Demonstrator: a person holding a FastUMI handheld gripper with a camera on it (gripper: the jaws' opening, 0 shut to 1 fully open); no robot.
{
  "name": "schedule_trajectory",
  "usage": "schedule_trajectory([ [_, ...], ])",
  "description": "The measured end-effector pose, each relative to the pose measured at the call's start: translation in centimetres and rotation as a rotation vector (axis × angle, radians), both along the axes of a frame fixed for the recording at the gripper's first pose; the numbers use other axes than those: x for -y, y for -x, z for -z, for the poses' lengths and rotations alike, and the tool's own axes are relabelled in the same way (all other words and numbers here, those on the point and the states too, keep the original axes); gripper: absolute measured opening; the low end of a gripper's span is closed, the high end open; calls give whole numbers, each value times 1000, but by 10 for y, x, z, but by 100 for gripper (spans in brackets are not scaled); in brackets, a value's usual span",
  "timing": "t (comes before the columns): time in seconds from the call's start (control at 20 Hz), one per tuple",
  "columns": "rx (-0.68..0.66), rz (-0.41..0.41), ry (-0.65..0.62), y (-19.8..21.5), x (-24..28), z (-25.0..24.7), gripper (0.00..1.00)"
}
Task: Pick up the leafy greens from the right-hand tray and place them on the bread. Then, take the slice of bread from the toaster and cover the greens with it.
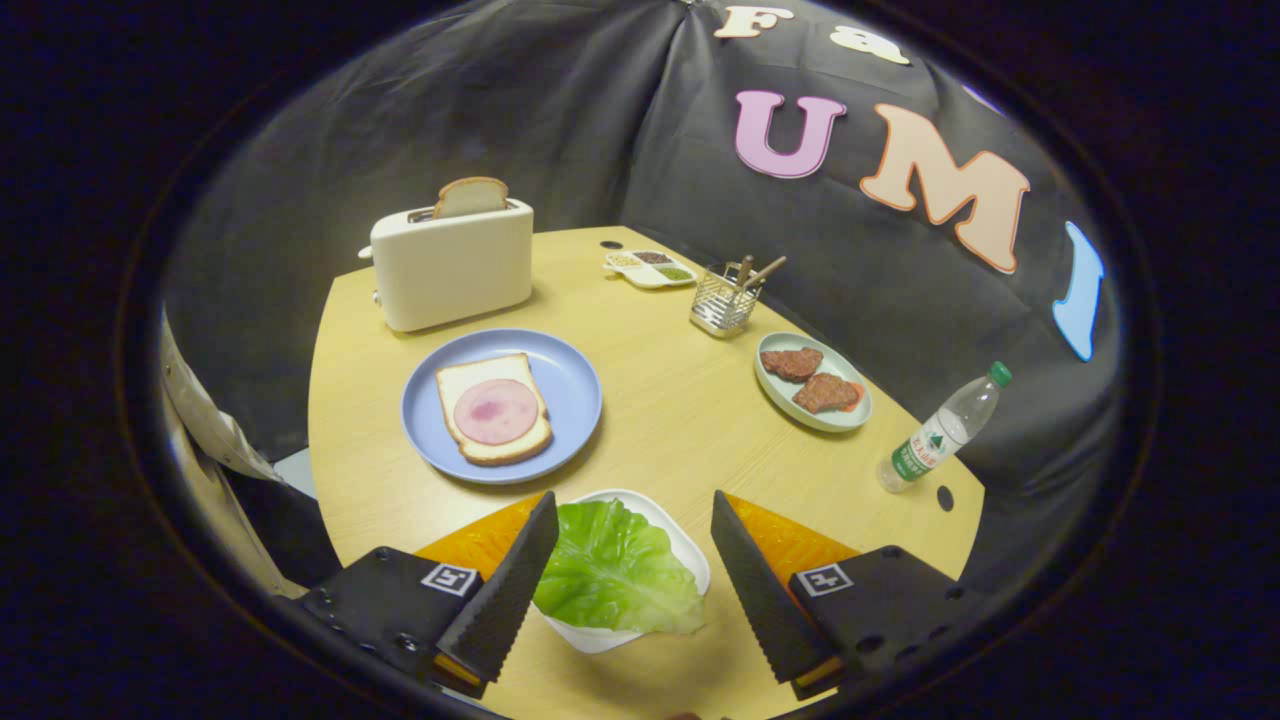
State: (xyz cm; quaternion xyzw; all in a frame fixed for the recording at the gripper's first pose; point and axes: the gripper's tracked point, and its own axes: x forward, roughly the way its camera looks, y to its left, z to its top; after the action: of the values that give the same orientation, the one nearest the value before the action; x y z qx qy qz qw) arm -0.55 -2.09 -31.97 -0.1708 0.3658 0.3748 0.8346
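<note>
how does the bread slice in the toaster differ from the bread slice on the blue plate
The bread slice in the toaster stands upright, only its top showing above the slot; the bread slice on the blue plate lies flat. The toaster slice is bare, while the plate slice carries a round pink ham slice. Both have brown crusts. The open claw straddles the leafy greens, touching neither slice.

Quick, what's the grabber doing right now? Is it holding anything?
Gripper: open, holding nothing; its fingers stand either side of the leafy greens in the white tray.
</note>
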Motion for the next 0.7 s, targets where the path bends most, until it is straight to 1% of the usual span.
schedule_trajectory([
  [0.7, -190, -18, 84, 22, 6, 68, 99],
])
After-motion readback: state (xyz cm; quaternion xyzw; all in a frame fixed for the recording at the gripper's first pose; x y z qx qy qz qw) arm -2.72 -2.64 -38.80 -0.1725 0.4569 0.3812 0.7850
